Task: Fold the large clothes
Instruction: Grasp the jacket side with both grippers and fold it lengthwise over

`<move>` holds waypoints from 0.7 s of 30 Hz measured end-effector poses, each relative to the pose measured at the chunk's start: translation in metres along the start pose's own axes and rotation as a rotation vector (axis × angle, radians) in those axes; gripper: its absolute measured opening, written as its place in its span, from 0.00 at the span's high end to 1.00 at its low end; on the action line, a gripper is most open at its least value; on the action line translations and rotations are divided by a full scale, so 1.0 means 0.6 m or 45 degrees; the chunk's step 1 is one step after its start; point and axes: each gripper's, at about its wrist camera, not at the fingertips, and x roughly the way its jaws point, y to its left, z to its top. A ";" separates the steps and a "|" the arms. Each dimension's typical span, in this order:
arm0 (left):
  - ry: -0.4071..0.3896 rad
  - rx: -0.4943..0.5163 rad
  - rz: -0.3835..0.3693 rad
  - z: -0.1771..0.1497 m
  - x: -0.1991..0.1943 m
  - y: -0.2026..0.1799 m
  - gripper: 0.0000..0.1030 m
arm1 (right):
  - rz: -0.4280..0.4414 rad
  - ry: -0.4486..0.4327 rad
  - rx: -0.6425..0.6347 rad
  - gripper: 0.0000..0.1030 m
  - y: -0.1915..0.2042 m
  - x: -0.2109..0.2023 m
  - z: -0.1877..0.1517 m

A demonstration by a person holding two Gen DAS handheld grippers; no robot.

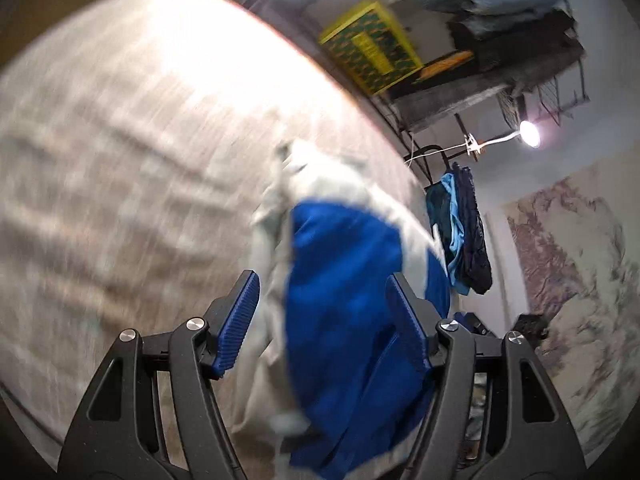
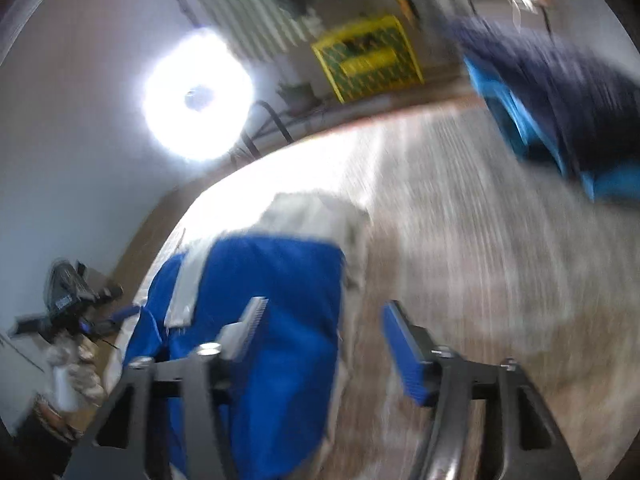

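I see the bed (image 1: pixel 120 128) filling most of both views — a pale, patterned cover, heavily blurred. On it lies the garment (image 1: pixel 344 280), blue with white panels, bunched into a loose heap near the middle of the bed; in the right wrist view the same garment (image 2: pixel 272 280) sits left of centre, its white part farther from the camera.

Beyond the bed's far edge, a yellow crate (image 1: pixel 370 48) stands by the wall, and dark blue and light blue clothes (image 1: pixel 460 232) hang from a rack.

The left tongs (image 1: pixel 324 316) are open — the garment lies between the two ribbed blue pads (image 1: pixel 240 320), and I see a clear gap on the left pad's side; contact on the right pad I cannot tell.

The right tongs (image 2: pixel 324 336) are open as well. The blue cloth lies under and behind the left finger, while the right pad (image 2: pixel 404 352) stands over bare bed cover, apart from the garment.
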 end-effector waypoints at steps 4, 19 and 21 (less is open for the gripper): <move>-0.007 0.246 0.109 0.030 0.046 -0.078 0.59 | 0.026 -0.037 -0.189 0.57 0.072 0.034 0.048; 0.151 0.252 0.135 0.030 0.128 -0.032 0.63 | -0.031 0.311 -0.303 0.58 0.090 0.176 0.038; 0.143 0.218 0.115 0.037 0.113 -0.030 0.63 | 0.038 0.289 -0.217 0.50 0.071 0.148 0.047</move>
